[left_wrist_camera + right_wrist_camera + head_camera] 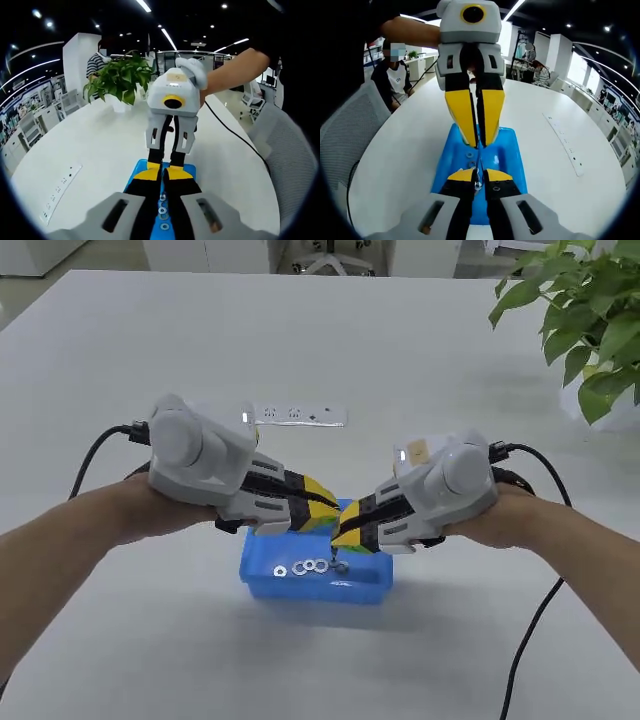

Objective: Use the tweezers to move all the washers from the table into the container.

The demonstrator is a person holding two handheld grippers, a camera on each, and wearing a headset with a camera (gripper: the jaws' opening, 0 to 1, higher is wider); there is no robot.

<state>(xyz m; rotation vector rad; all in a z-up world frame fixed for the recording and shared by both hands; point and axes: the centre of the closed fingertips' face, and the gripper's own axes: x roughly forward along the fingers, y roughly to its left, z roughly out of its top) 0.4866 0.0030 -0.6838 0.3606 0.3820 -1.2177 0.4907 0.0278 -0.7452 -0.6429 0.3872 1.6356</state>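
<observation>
Both grippers meet tip to tip over the blue container, which sits on the near side of the white worktop, between the person's hands. The right gripper is clenched on a thin metal piece I take for the tweezers. Their tips point down into the container, just above its floor, but I can't tell whether they hold a washer. The left gripper has its jaws drawn together too, close against the upper end of the tweezers, and I can't tell whether it actually pinches them. The washers I can make out lie in a short row on the container floor, just left of the tweezer tips. To my eye this is the drop-off. To do it well, the tips should be low and inside the walls, and the squeeze on the tweezers should be eased gently so a washer falls flat rather than springing over the rim. The gripper carrying the tool needs a firm hold so it doesn't twist or slip. The lift afterwards should go straight up, clear of the row lying there.
</observation>
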